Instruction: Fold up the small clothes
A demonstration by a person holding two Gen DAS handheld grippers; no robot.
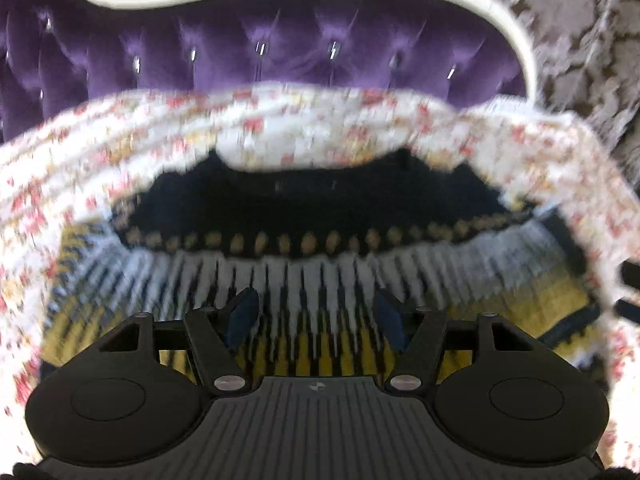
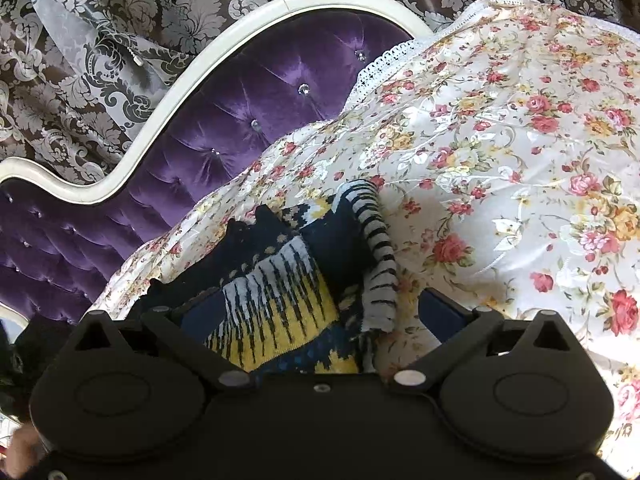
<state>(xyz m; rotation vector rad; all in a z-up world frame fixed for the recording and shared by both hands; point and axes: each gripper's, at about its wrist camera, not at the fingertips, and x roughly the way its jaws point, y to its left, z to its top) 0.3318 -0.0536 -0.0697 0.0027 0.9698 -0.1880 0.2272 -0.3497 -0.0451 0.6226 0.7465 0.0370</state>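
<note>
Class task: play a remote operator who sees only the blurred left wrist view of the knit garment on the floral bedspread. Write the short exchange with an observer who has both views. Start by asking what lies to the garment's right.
Operator: What lies to the garment's right?
Observer: In the right wrist view, a striped black-and-white sleeve is folded along the right side of the knit garment.
Operator: Is the right gripper gripping anything?
Observer: No. The right gripper stands open, its pads apart over the garment and pressing on nothing.
Operator: My view smears the bedspread. Any edge detail?
Observer: The floral bedspread has a white lace trim along its top edge, near the purple tufted headboard.
</note>
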